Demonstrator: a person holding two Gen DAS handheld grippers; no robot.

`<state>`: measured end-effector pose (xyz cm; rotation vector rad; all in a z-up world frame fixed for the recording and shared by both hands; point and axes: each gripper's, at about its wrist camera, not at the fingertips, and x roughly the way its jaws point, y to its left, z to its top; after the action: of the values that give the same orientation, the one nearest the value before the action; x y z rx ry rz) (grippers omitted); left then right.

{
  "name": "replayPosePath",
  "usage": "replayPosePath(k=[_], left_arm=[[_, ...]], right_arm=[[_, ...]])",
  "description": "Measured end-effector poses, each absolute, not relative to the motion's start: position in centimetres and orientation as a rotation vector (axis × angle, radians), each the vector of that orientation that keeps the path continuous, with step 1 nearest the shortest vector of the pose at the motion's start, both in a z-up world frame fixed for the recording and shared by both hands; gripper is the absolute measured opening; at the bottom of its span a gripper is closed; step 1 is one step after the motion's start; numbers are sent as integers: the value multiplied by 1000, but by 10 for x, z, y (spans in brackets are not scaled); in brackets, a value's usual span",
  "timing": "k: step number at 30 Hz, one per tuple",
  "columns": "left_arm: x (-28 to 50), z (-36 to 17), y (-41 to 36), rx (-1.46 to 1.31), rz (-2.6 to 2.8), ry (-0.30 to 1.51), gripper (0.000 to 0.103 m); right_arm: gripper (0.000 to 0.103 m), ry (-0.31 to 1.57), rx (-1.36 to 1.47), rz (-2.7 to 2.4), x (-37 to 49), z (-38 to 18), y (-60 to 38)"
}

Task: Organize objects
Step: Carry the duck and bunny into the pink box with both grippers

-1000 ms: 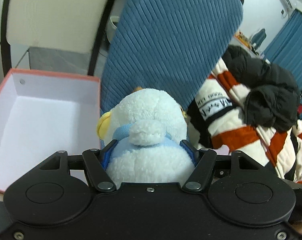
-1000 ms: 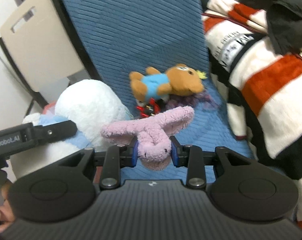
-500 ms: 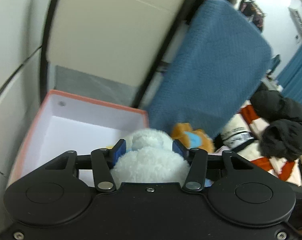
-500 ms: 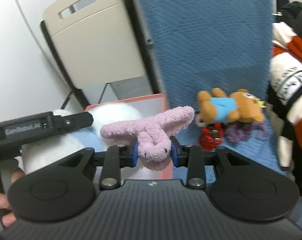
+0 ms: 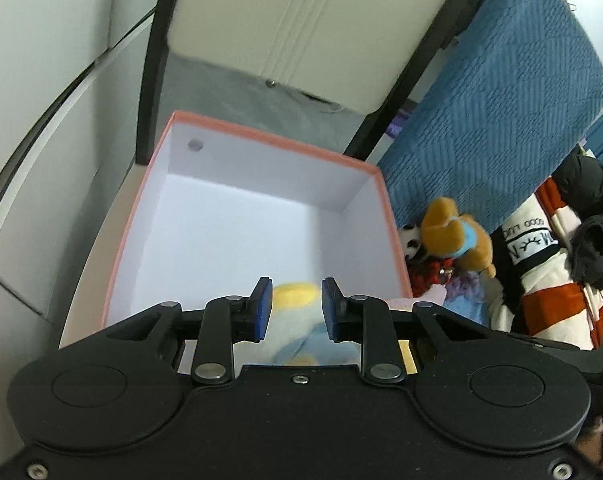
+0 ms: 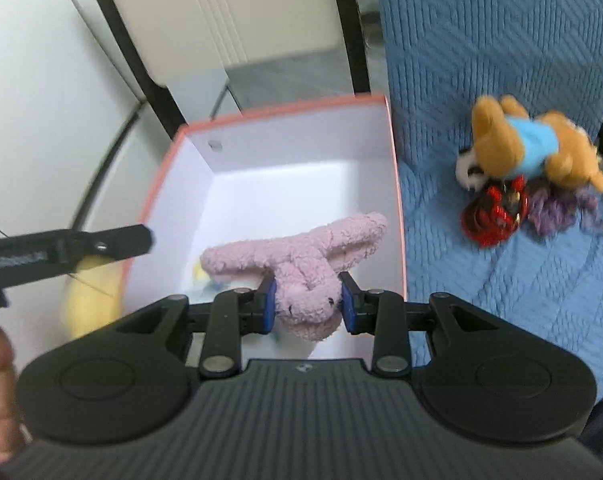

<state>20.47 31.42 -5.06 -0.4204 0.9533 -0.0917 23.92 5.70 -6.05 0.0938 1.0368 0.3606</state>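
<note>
A pink-rimmed white box (image 5: 277,142) stands beside the blue bed cover; it also shows in the right wrist view (image 6: 285,110). My left gripper (image 5: 293,308) is open above the box's near side. The white and blue plush (image 5: 297,332) lies loose below its jaws inside the box. My right gripper (image 6: 307,300) is shut on a pink bunny plush (image 6: 301,256) and holds it over the box's near right part. A brown bear plush (image 6: 533,148) in a blue shirt lies on the bed; it also shows in the left wrist view (image 5: 457,236).
A red toy (image 6: 493,212) and a purple fuzzy thing (image 6: 557,204) lie by the bear. A beige chair (image 5: 301,20) with black legs stands behind the box. Striped and black clothes (image 5: 561,264) are piled at the right. A white wall (image 5: 41,80) is on the left.
My left gripper has opened and the white plush has dropped into the box. My right gripper has carried the pink bunny left, from over the bed to over the box.
</note>
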Motion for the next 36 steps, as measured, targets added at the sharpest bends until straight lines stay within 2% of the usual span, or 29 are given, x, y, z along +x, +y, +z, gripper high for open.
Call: replayPosePath(k=[3, 4, 5, 7, 9, 11, 22, 36], left_arm=[[203, -62, 318, -440, -88, 981, 25], [202, -65, 320, -448, -88, 991, 33], [202, -69, 321, -456, -92, 997, 46], [202, -75, 319, -457, -97, 1005, 62], [201, -81, 317, -453, -96, 1032, 67], [200, -89, 317, -496, -96, 1062, 80], [206, -133, 324, -839, -73, 1191, 93], [212, -176, 312, -1197, -134, 1318, 97]], right_arm=[[35, 1044, 71, 320, 241, -74, 55], [35, 1051, 82, 314, 243, -77, 51], [35, 1061, 93, 306, 245, -79, 48], [35, 1073, 105, 291, 248, -84, 44], [35, 1075, 105, 284, 248, -86, 42], [35, 1079, 114, 282, 247, -88, 40], [35, 1075, 103, 297, 246, -90, 35], [35, 1057, 98, 297, 243, -89, 32]])
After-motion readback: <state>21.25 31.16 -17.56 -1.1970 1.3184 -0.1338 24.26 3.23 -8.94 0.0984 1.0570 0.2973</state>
